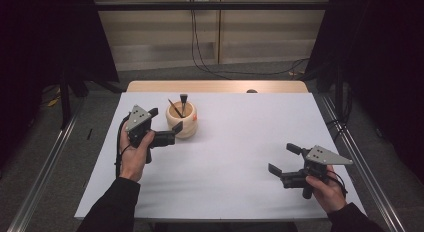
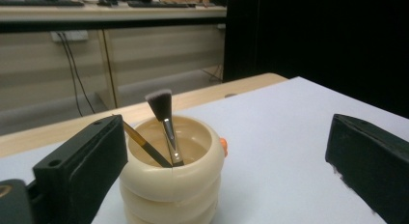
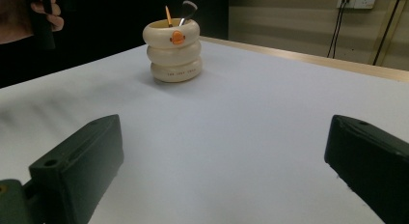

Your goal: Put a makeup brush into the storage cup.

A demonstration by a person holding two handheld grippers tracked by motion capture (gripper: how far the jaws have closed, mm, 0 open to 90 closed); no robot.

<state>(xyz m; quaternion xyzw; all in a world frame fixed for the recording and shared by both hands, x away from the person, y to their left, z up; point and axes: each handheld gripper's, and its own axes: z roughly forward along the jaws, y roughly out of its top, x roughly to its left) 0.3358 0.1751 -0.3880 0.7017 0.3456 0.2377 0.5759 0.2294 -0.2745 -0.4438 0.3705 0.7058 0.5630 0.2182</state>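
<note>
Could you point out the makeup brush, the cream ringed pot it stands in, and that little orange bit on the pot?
makeup brush (image 2: pixel 159 102): left gripper view, on its dark bristle head.
cream ringed pot (image 3: pixel 173 64): right gripper view, on its lower rings.
orange bit (image 3: pixel 177 37): right gripper view, on its face.

A cream-coloured holder (image 1: pixel 182 121) stands upright on the white desk (image 1: pixel 235 157), toward its far left part. It is shaped like three stacked rounded rings, open at the top, with a small orange mark (image 3: pixel 177 37) on the upper ring and a line of tiny lettering on the lowest ring, too small to read. Two things stand inside it, leaning against the rim. One is a makeup brush (image 2: pixel 163 124) with a dark, flat-topped tuft of bristles and a shiny metal collar, bristles up. The other is a thin stick (image 2: pixel 144 145) with a yellow-orange upper part and a dark lower part, tilted away from the brush.
</note>
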